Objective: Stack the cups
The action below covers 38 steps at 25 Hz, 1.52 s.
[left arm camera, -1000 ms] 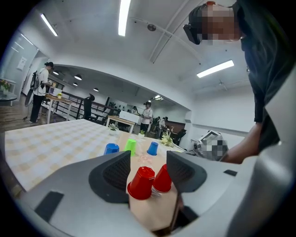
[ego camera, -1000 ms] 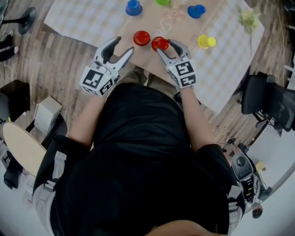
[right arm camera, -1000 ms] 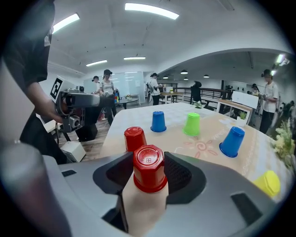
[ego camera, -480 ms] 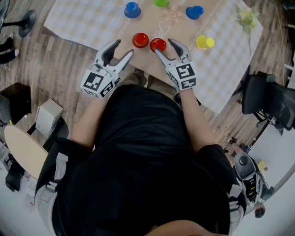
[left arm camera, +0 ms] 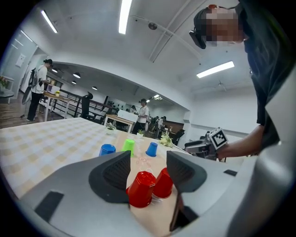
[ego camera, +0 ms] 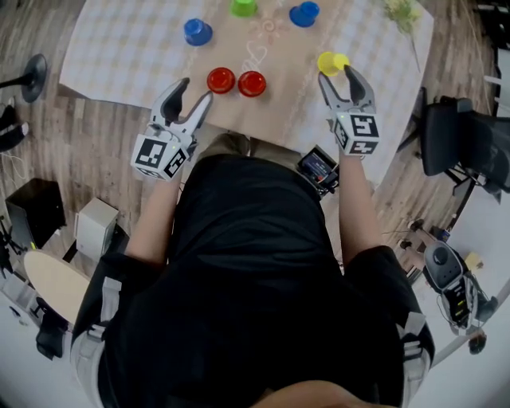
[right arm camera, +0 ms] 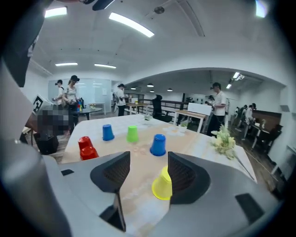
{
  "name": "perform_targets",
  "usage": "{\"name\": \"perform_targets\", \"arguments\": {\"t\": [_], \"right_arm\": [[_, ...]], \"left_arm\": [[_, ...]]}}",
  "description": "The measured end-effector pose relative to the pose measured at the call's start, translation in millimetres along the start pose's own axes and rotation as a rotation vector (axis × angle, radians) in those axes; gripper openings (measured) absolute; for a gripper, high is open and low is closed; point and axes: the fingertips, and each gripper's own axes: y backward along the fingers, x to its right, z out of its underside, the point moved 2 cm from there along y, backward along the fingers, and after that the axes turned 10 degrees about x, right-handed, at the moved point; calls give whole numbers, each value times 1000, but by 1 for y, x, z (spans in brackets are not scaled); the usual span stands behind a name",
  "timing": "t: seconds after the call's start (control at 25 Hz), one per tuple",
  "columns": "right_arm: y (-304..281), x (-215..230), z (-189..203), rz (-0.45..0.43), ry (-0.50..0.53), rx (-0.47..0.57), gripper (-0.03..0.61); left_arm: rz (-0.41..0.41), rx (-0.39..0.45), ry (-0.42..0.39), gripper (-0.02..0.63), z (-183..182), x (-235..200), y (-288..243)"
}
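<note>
Two red cups [ego camera: 221, 80] [ego camera: 252, 83] stand upside down side by side near the table's front edge. My left gripper [ego camera: 195, 90] hovers open just short of them, and in its view the red cups [left arm camera: 141, 189] show between the jaws, untouched. My right gripper [ego camera: 339, 76] is open, its jaws having just opened wider, with nothing gripped. An upturned yellow cup [ego camera: 332, 62] stands just past its fingertips, partly hidden behind the right jaw in the right gripper view [right arm camera: 162, 184]. Farther back stand a blue cup [ego camera: 197, 32], a green cup [ego camera: 243, 7] and another blue cup [ego camera: 304, 13].
A checked cloth [ego camera: 119, 48] with a brown runner covers the table. A sprig of flowers [ego camera: 398, 9] lies at the far right. A small black device [ego camera: 319, 167] sits below the front edge, a dark chair [ego camera: 462, 151] to the right. People stand at distant tables.
My right gripper let go of the right red cup, leaving it beside the other, and swung right to the yellow cup. The left gripper stayed put.
</note>
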Motion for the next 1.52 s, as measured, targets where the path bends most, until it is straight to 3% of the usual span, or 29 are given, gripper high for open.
{"name": "perform_targets", "arguments": {"t": [0.24,0.52,0.68,0.92,1.16,1.32,1.52], "right_arm": [[-1,57,40,113,-84,-43,267],[-23,63,59,94,-178,-50,258],[-23,60,61,80,-164,-70,214],[-16,57,51,64,-152,-46,210],[3,-6,25,-75,-111,-8,210],[7,-58,28,-195,-57,-40,210],[3,-97,38,-281,-22,-70,209]], "left_arm": [[17,-22,-3,225,5,2,-5],[37,-32,-15,225,3,5,-9],[35,-31,-16,225,0,5,-9],[41,-24,-15,225,0,6,-11],[37,-14,-3,225,0,6,-7],[34,-9,-1,225,1,4,-7],[27,-12,8,225,5,6,0]]}}
